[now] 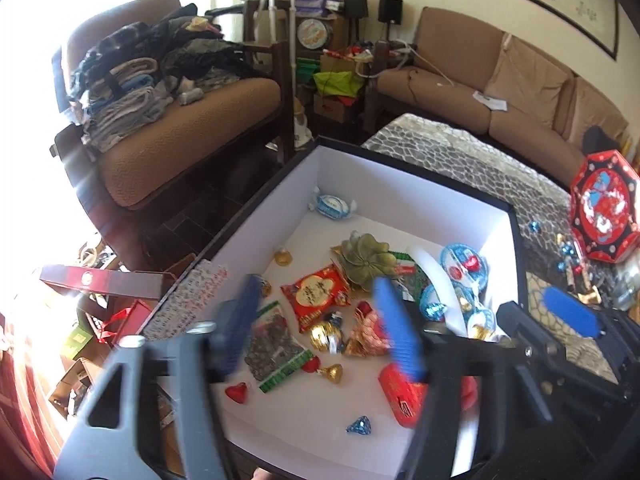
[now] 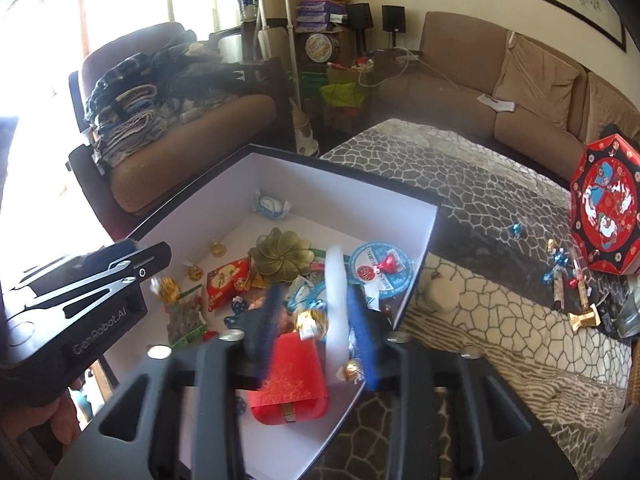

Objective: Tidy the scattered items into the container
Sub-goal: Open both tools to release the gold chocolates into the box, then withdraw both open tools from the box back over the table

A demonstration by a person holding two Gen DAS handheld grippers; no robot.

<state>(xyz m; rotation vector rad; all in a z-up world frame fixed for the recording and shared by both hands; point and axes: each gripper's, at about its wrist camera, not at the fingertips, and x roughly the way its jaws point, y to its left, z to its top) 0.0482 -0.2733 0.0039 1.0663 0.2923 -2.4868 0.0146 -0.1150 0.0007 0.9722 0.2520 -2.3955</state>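
A white-lined box [image 1: 400, 176] [image 2: 352, 196] holds several sweets and packets: a red snack packet [image 1: 316, 294] [image 2: 226, 282], a gold flower dish [image 1: 366, 258] [image 2: 280, 256], a red case [image 1: 404, 398] [image 2: 290, 388], round blue packets [image 2: 378, 270] and foil chocolates. My left gripper [image 1: 316, 312] hangs open and empty above the box. My right gripper [image 2: 316, 312] is open over the box's near right corner, nothing between its fingers. Loose foil sweets [image 2: 560, 268] [image 1: 568, 260] lie on the patterned table to the right.
A red octagonal tin [image 2: 604, 204] [image 1: 604, 208] stands at the table's right edge. A pale round lump [image 2: 442, 290] and a gold wrapped piece [image 2: 586, 318] lie on the tablecloth. An armchair piled with clothes [image 1: 160, 80] and a sofa [image 1: 480, 80] stand behind.
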